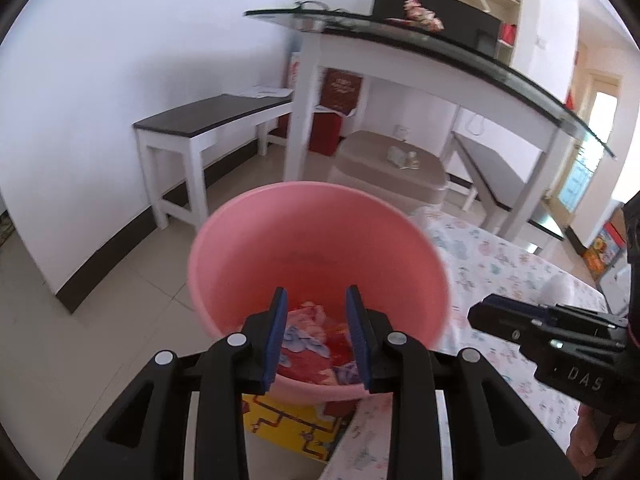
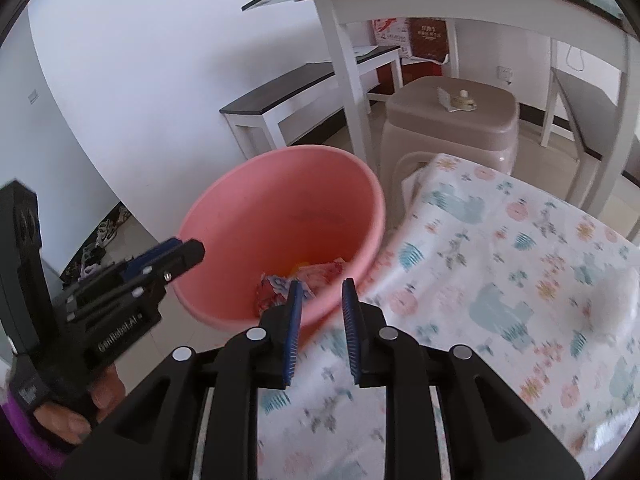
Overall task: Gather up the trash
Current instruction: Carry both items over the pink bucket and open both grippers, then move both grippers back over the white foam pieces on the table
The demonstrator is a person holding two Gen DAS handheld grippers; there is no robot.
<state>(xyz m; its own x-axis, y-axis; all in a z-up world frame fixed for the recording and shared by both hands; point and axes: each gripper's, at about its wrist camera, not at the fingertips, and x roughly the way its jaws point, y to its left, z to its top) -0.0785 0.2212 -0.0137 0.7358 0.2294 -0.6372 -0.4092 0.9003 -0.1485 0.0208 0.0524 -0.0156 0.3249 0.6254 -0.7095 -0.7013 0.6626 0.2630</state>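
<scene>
Blue-padded, the left tool (image 1: 317,334) hangs released over the pink bucket (image 1: 320,240), nothing between its pads. Red and floral wrappers (image 2: 298,284) lie at the bucket's bottom. Right tool (image 2: 321,330) is also parted and empty, above the edge of the floral-clothed counter (image 2: 500,264), beside the bucket. A white wad (image 2: 614,300) rests on the cloth.

Left tongs (image 1: 317,334) angled downward, jaws spread wide with nothing pressed between the blue pads. Right tongs (image 2: 321,330) tilted down likewise, jaws parted, gripping nothing. Hand (image 2: 76,412) wrapped around left handle.
</scene>
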